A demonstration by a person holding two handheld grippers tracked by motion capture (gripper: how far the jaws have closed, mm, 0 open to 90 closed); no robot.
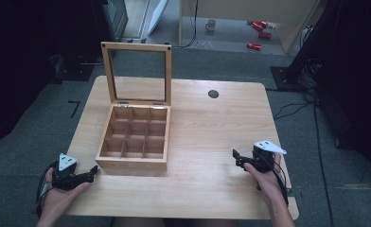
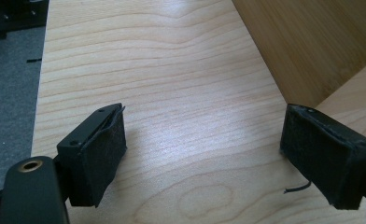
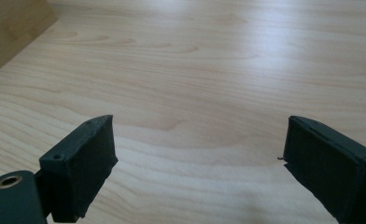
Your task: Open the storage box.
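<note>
The left claw [image 2: 202, 156] stands released, its black felt-like pads holding nothing, just beside the wooden box [image 1: 134, 142]. The right claw [image 3: 197, 163] is released too, well apart. The square box, with nine compartments and its glass lid [image 1: 137, 73] upright, sits on the pale wood-grain counter [image 1: 212, 132].

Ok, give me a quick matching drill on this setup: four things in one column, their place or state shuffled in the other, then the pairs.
1. wooden box
2. left tool
3. right tool
4. black round cap

A. far side of the table, right of the lid
B. open, right of the box
C. lid raised, nine compartments
D. open, near the box's front left corner

Pairs: 1-C, 2-D, 3-B, 4-A
</note>
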